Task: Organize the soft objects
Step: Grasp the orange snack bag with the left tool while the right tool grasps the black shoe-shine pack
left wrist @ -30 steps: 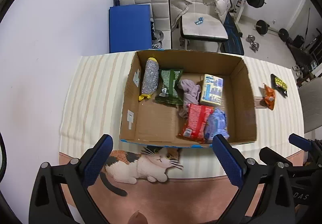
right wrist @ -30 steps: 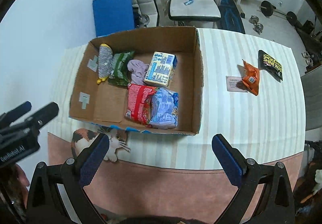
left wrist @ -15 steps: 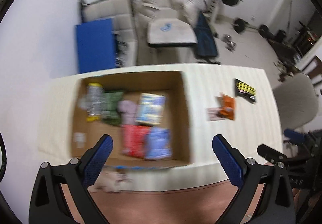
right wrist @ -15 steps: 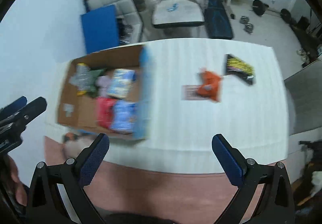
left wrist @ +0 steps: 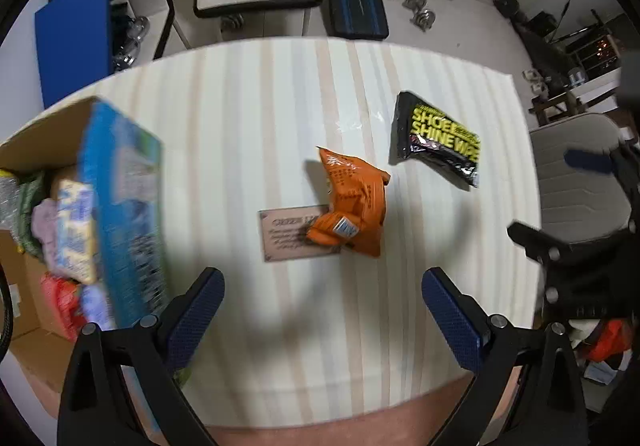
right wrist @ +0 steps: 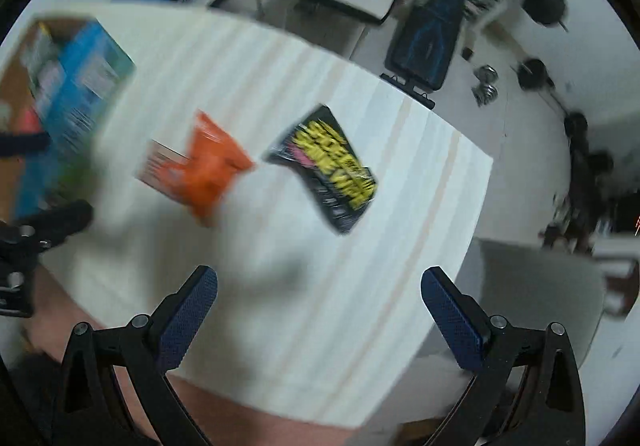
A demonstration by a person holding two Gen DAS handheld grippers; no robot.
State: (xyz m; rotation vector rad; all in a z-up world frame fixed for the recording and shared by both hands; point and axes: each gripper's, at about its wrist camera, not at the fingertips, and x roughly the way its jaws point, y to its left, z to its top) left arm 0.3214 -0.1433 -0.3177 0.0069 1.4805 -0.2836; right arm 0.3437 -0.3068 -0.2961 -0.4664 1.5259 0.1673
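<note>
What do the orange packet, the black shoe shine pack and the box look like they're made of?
Orange packet: likely thin plastic film, crinkled and creased. Black shoe shine pack: glossy plastic wrap with bright glare spots. Box: brown cardboard, matte inside, printed blue outside.

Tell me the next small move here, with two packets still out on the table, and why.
Probably lower the left gripper, which is open and empty, toward the orange packet. That packet lies on a card outside the cardboard box, nearly centered ahead of its fingers. The black shoe shine wipes packet lies farther off, and the right gripper view is blurred.
</note>
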